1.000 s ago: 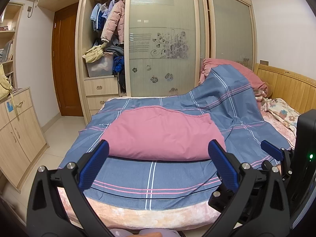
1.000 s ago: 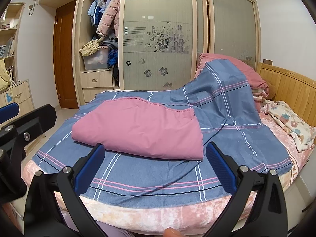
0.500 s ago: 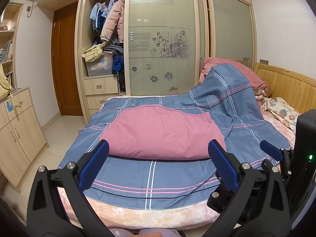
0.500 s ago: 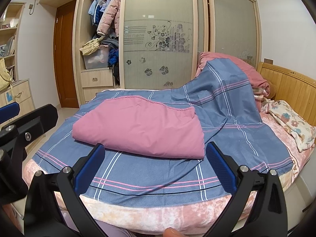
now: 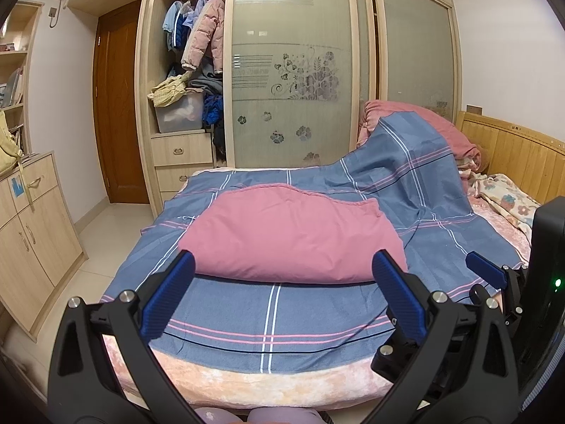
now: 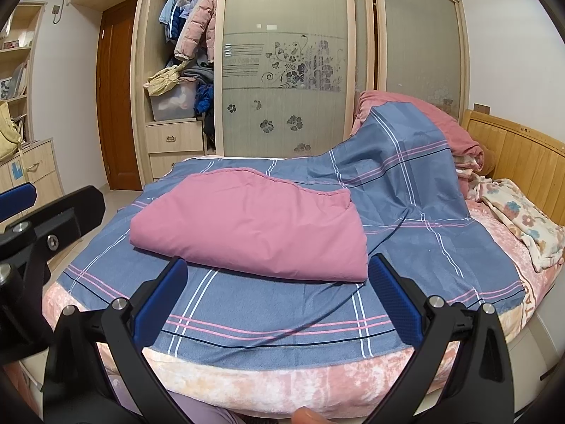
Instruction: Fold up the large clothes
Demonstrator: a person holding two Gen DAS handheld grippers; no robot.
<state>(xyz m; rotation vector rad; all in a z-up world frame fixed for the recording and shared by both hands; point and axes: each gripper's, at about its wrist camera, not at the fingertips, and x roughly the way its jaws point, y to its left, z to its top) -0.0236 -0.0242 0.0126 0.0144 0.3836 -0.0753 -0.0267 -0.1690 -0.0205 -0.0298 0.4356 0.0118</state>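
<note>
My left gripper [image 5: 282, 291] is wide open and holds nothing. My right gripper [image 6: 277, 288] is wide open too, with nothing in it. Both sit low in the frame, at the near edge of the bed [image 6: 247, 381]. Just past my blue fingers [image 6: 160, 296], in the middle of the frame, the folded pink cloth [image 6: 254, 233] lies on the blue striped sheet [image 6: 268, 321]. At the upper left, coats [image 5: 203, 31] hang in the open closet [image 5: 183, 81].

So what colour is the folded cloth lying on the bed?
Plain pink folded cloth, clearest in the right wrist view.

Pink cloth [image 5: 293, 233] on blue plaid sheet [image 5: 268, 304].
</note>
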